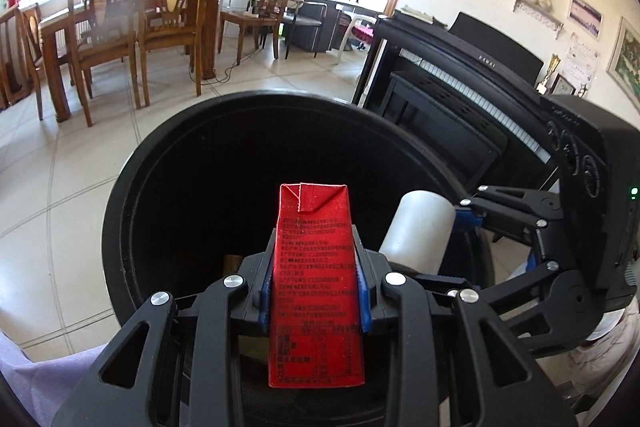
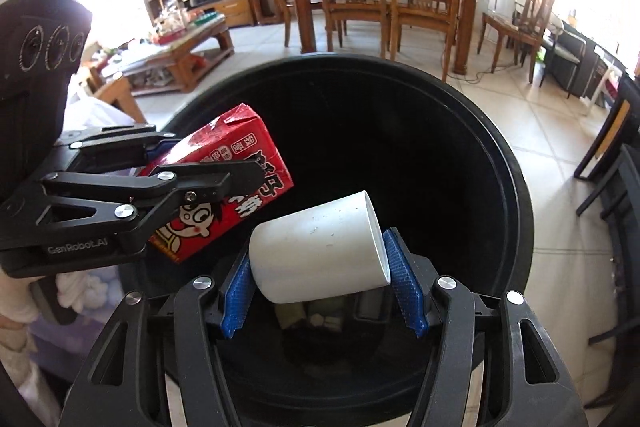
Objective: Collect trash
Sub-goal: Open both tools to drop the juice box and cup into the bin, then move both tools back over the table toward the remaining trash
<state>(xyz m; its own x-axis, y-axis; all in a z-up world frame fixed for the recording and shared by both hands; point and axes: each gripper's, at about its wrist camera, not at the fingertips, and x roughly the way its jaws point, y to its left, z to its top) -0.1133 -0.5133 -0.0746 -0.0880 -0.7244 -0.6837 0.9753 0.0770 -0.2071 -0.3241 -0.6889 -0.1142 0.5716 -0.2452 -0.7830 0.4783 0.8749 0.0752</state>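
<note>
Now both pieces hang over the black bin [image 2: 516, 187]: the left gripper [image 1: 316, 283] clamps a red drink carton [image 1: 316, 287], the right gripper [image 2: 320, 287] a white paper cup [image 2: 320, 251]. Only dropping remains, I reckon.

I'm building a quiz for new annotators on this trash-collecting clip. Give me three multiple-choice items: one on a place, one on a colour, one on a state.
1. Where are both held items?
A. on the dining table
B. over the open bin
C. on the floor

2. What colour is the carton?
A. red
B. green
C. blue

3. How are the right tongs?
A. open and empty
B. shut on the cup
C. shut on the carton

Answers:
1 B: the carton and cup hang above the bin mouth.
2 A: its printed faces are red in both views.
3 B: the right tongs clamp the white cup sideways between blue pads, while the left tongs hold the carton.
</note>
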